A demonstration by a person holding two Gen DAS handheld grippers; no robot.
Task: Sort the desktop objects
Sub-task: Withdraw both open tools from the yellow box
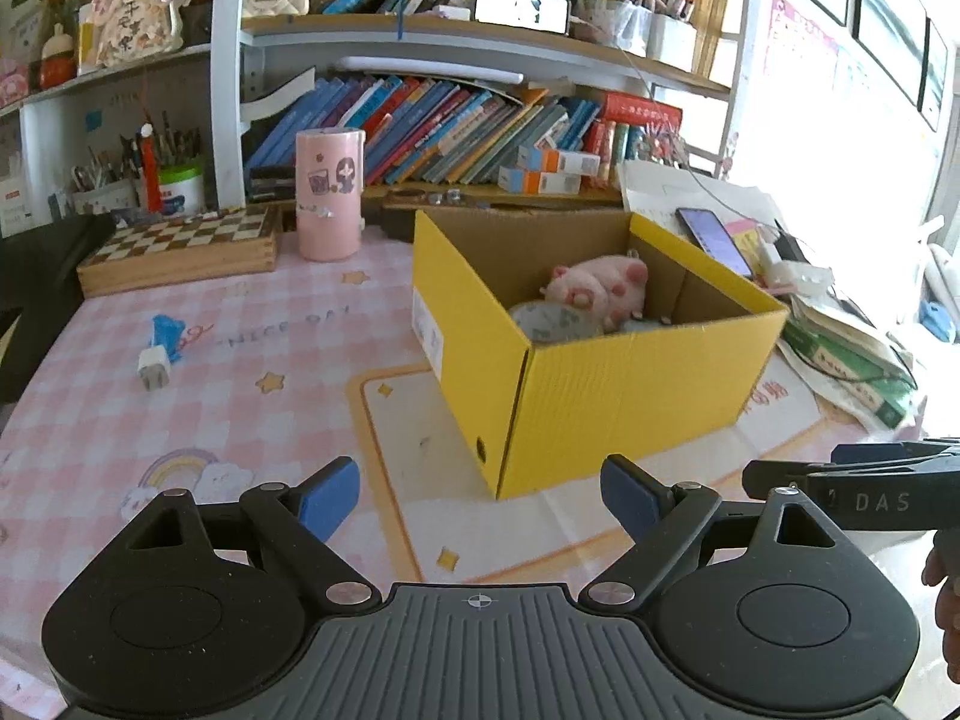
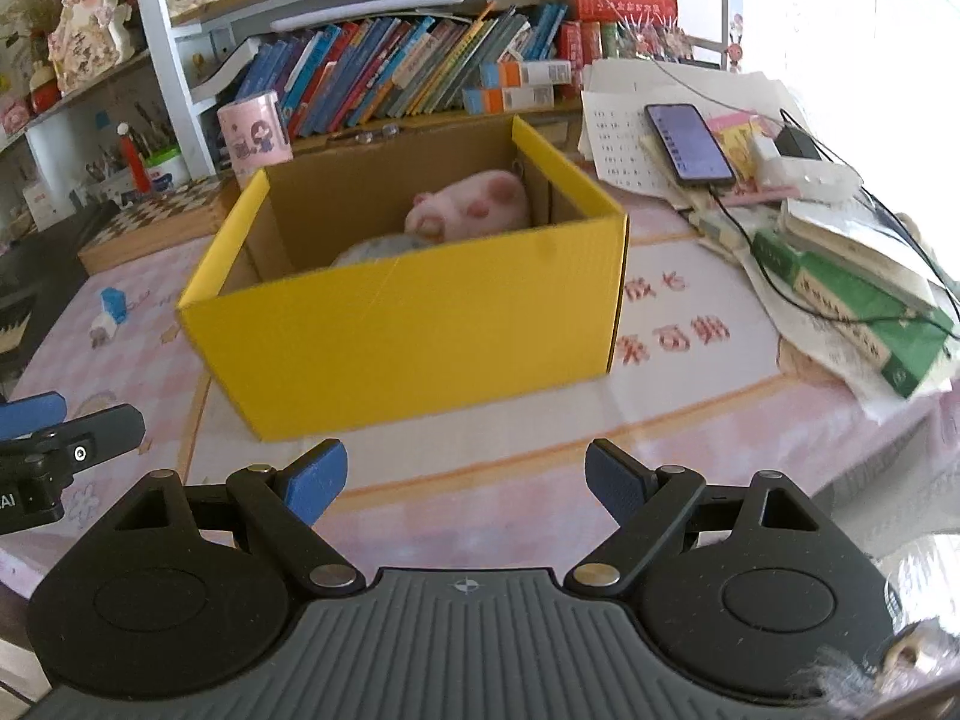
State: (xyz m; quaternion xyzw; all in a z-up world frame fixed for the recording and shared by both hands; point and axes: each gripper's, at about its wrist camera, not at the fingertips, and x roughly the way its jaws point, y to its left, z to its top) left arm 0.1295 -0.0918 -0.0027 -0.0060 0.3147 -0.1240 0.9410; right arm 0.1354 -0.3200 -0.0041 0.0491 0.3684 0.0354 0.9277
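Nearest the lens, left tool (image 1: 480, 501) spread wide, nothing between its blue pads; right tool (image 2: 465, 483) likewise wide open and empty, hovering over the surface (image 1: 258, 360) with the yellow box (image 2: 420, 324) straight ahead at frame centre. Inside the box, pink plush pig (image 1: 600, 288) lying on something pale and round, half hidden by the box wall. Still loose on the surface: white charger plug (image 1: 153, 369) touching a small blue piece (image 1: 165, 333), at middle left of the left wrist view, well apart from the box. From the left tool, up and to the left; long axis of the pair running roughly away from the camera, tilted slightly right. Probably the left hand's pick, being nearer; in the right wrist view the same pair sits far off at left edge, small and blurred. Plug prongs not readable. Right tool's body cut off at lower right of the left view
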